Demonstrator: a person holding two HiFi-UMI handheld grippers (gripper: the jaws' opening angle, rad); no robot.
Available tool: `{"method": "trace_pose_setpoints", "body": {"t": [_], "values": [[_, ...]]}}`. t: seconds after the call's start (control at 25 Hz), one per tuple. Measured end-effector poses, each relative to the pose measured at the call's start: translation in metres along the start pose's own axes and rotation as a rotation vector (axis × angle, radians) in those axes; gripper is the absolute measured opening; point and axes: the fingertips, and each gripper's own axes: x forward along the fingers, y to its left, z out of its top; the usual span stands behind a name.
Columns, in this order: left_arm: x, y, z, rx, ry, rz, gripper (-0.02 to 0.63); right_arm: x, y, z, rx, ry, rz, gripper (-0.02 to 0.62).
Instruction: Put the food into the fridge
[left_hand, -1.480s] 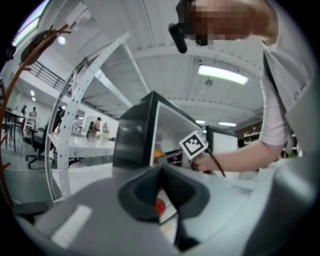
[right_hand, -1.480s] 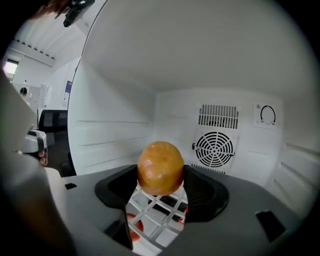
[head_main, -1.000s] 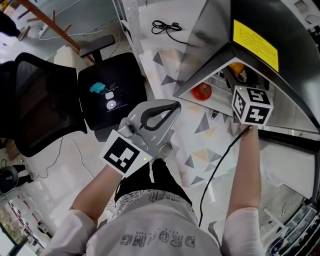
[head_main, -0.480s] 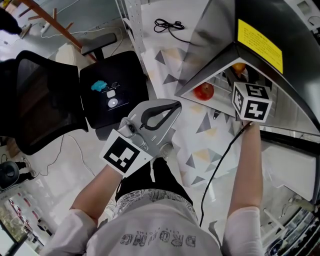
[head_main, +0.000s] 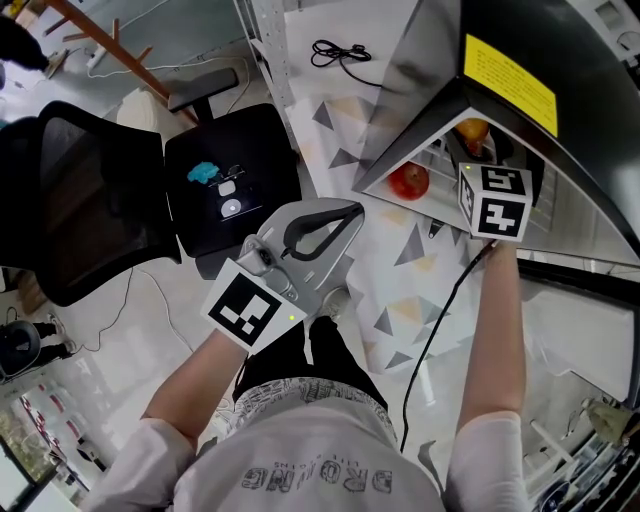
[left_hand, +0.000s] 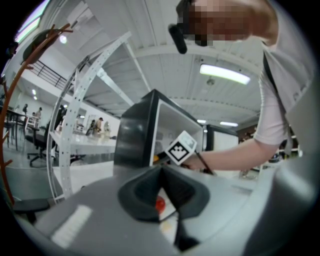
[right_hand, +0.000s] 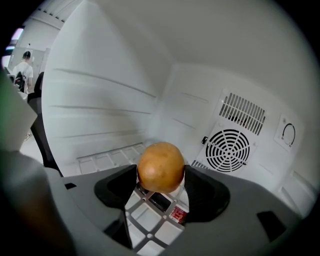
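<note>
Item: round golden-brown piece of food (right_hand: 160, 166), pinched on both sides between the dark pads of the right gripper (right_hand: 160, 182). It sits inside the small grey metal fridge with a yellow label (head_main: 420, 60), over the white wire shelf (right_hand: 107, 157); whether it touches the shelf cannot be told. Behind it are the white back wall and a round slotted fan grille (right_hand: 227, 148). Item: round red apple (head_main: 408, 181), lying inside the fridge near its open front, just left of the right gripper's marker cube (head_main: 495, 200) in the head view, apart from the held food. Item: left gripper (head_main: 352, 210), outside the fridge, over the white floor sheet with grey triangles (head_main: 400, 270); its jaw tips are pressed together with nothing between them. Surroundings: black office chair (head_main: 90, 210) to the left, and a coiled black cable (head_main: 335, 52) on the floor beyond.
</note>
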Motion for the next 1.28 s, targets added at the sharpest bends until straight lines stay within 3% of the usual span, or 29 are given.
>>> {"method": "trace_pose_setpoints", "body": {"t": [0.36,0.96,1.08,1.28], "values": [[0.000,-0.009,0.009,0.031,-0.001,-0.005,0.008,-0.020,0.002,0.004,0.029,-0.054,0.019,0.287],[0.005,-0.045,0.044,0.120,0.003,-0.030,0.008,-0.109,0.015,0.021,0.143,-0.232,0.118,0.284],[0.006,-0.053,0.050,0.134,0.003,-0.038,0.008,-0.127,0.013,0.025,0.171,-0.268,0.118,0.238],[0.009,-0.064,0.060,0.161,-0.002,-0.054,0.008,-0.151,0.016,0.028,0.197,-0.311,0.129,0.215]]}}
